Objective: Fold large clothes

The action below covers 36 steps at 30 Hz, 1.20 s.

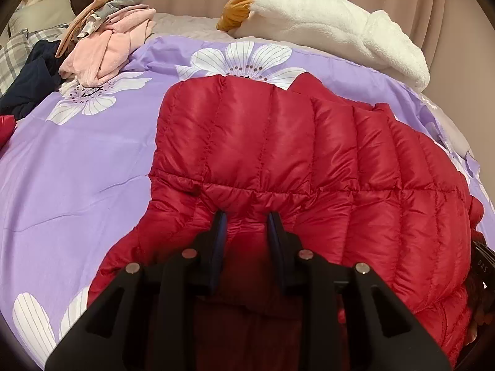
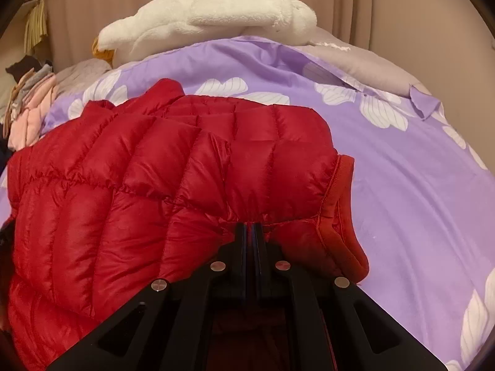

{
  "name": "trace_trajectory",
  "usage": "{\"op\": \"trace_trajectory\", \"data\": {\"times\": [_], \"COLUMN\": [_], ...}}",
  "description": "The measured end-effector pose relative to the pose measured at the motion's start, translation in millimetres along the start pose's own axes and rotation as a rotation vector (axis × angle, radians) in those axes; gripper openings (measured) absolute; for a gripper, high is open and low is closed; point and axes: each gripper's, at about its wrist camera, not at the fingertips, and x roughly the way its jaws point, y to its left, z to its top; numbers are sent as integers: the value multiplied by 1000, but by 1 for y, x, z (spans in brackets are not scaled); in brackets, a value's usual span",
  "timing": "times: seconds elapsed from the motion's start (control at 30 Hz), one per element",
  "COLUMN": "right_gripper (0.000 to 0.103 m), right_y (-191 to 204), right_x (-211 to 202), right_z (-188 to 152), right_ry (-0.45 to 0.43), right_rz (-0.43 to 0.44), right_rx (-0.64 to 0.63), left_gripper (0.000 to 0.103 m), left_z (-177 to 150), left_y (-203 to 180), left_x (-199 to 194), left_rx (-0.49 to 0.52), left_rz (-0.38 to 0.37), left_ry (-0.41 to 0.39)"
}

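A: Where is the garment?

B: I see the red puffer jacket (image 1: 278, 154) lying on the purple flowered bedspread (image 1: 77, 160), directly ahead of both tools. Its quilted panels are bunched into a fold line right at the tips.

A: State of the left tool?

B: My left tool (image 1: 247, 216) has its fingers (image 1: 220, 225) partly apart, with a wad of the jacket's red fabric pinched between them. The cloth puckers at the tips, so it has hold of it.

A: And the right one?

B: The right tool (image 2: 253, 227) is closed almost completely; the two fingers (image 2: 243, 238) sit nearly flush, with gathered jacket fabric puckering at their tips. Just to the right of that tool I see the jacket's ribbed collar edge (image 2: 340, 210) curling onto the bedspread (image 2: 417, 201).

A: What lies farther out?

B: Ahead of the left tool and off to the left, a pile of pink and grey clothes (image 1: 108, 49) sits beyond the jacket, with a dark navy garment (image 1: 27, 89) beside it. Ahead and to the right lies a white fleece garment (image 1: 340, 31), with something mustard-coloured (image 1: 235, 15) touching its left end. From the right tool, the same white fleece (image 2: 216, 15) lies straight ahead past the jacket. Pinkish curtains (image 2: 371, 6) hang behind everything.
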Motion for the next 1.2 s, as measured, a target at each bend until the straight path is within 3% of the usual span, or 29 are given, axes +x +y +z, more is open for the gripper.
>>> {"op": "trace_trajectory", "data": {"times": [0.33,0.37,0.43,0.47,0.5,0.57,0.6,0.73,0.9,0.97,1.07,1.2], "right_gripper": [6,7,11,23,45,68,72,72,72,73,73,73], "right_y": [9,8,5,2,-1,-5,-8,-31,-69,-78,-90,-105], "right_x": [-14,-20,-37,-47,-59,-78,-88,-124,-154,-160,-169,-180], "right_z": [3,2,-3,-6,-11,-21,-28,-59,-98,-113,-139,-167], "right_ry": [-6,-7,-9,-14,-17,-19,-23,-24,27,40,65,75], "right_rz": [-65,-65,-47,-37,-26,-19,-35,-61,-36,-49,-44,22], "right_rx": [-52,-56,-59,-56,-56,-66,-68,-43,73,82,108,207], "left_gripper": [31,35,67,73,77,77,77,84,85,85,85,83], "left_z": [-3,-6,-13,-18,-22,-34,-40,-80,-124,-141,-166,-183], "left_y": [4,7,12,14,15,18,21,39,53,60,80,75], "left_x": [-20,-29,-50,-61,-71,-96,-105,-148,-164,-167,-169,-186], "left_rx": [-9,-19,-41,-45,-41,4,17,17,3,-29,-168,-170], "left_rz": [-14,-22,-46,-39,-4,91,114,124,182,162,76,34], "left_ry": [11,16,15,5,-6,-30,-42,-33,10,40,85,70]}}
